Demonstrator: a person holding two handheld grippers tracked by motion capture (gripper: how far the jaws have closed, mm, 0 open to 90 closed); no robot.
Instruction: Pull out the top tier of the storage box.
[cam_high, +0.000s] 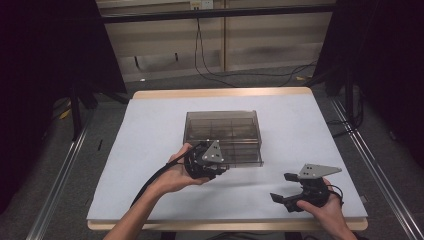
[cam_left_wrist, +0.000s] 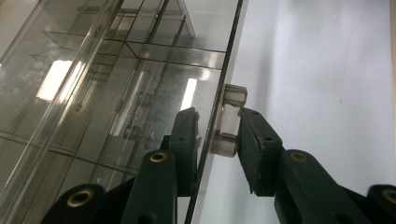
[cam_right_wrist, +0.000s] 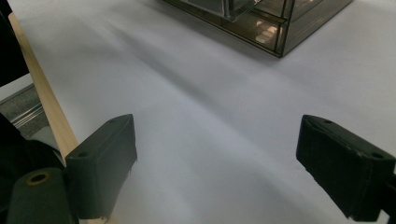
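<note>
White sheeting (cam_high: 150, 150) covers the wooden table (cam_high: 220, 93); dark curtains (cam_high: 45, 60) flank a cabled floor. The left gripper (cam_left_wrist: 218, 135) pinches the clear drawer box's (cam_high: 222, 131) handle (cam_left_wrist: 229, 122); the right gripper (cam_right_wrist: 217, 163) rests spread wide.

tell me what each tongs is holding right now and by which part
The left tongs clamp the clear handle on the front panel of the smoky plastic drawer box. The right tongs hold nothing, jaws wide open.

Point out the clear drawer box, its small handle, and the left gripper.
clear drawer box (cam_high: 222, 130): high view, its top panel.
handle (cam_left_wrist: 229, 122): left gripper view, the clear tab's middle.
left gripper (cam_left_wrist: 218, 130): left gripper view, midway between fingertips.
</note>
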